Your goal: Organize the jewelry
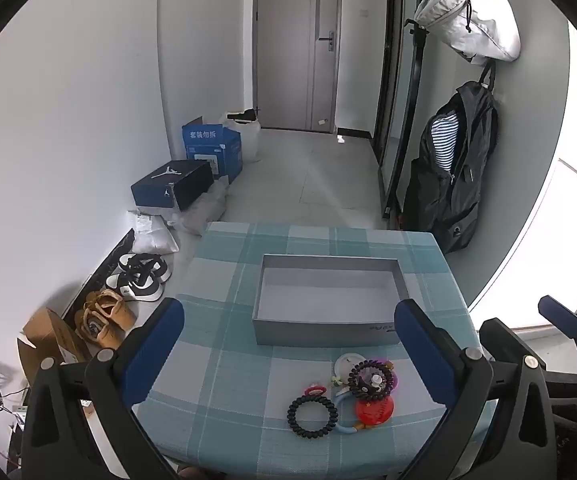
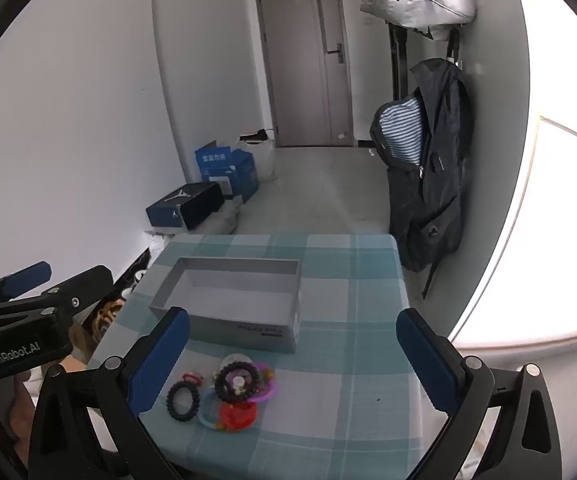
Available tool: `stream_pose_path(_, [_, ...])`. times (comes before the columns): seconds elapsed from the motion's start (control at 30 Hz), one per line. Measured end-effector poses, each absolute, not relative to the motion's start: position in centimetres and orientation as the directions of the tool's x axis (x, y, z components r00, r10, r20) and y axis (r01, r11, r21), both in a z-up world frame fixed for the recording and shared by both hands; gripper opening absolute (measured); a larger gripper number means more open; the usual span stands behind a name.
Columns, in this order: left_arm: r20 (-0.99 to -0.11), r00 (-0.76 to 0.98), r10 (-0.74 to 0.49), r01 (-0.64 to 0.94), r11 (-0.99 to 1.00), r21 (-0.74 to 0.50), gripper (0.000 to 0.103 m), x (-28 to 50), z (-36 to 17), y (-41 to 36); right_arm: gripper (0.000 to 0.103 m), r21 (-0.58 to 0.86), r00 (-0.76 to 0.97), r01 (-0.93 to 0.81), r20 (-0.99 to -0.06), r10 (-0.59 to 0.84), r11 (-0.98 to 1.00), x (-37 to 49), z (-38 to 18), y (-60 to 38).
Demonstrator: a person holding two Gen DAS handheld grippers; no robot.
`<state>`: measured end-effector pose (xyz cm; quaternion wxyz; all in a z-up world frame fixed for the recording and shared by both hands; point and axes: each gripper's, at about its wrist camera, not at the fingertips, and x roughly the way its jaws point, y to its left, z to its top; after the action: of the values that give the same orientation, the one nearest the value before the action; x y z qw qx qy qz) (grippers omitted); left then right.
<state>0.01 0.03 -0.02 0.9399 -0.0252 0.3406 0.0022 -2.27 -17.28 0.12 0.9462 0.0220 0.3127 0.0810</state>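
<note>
The surface [image 1: 224, 392], covered in a teal and white checked cloth, carries an empty grey box [image 1: 328, 304] set toward its far side, with faint dark print on the near wall too small to read. Just in front of the box lies the jewelry pile [image 1: 348, 392]: a black coiled ring [image 1: 311, 416] at its left edge, a second dark coiled ring [image 1: 370, 376] resting on top, a red disc [image 1: 374, 408], a pale blue hoop and a white round piece, all touching or overlapping. The left gripper [image 1: 288, 360] and right gripper [image 2: 292, 364] both hover above the near edge, jaws wide and holding nothing. Because the pieces interlock, a grab at one would likely drag its neighbours along or spill them off the near edge; the thin rings could also slip from flat pads. On the left gripper's body, seen from the right wrist, "GenRobot.AI" reads clearly; a blue carton [image 1: 212, 148] on the floor shows Chinese characters.
</note>
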Motion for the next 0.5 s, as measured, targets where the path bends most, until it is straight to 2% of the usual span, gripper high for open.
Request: stream_pose_path(0.5, [-0.631,0.775,-0.013,-0.016,0.999,-0.040,0.102,-0.14,0.18,-0.12,0.103,0.094,0.793,-0.139,-0.586,0.167,0.986,-2.26,0.23,-17.35])
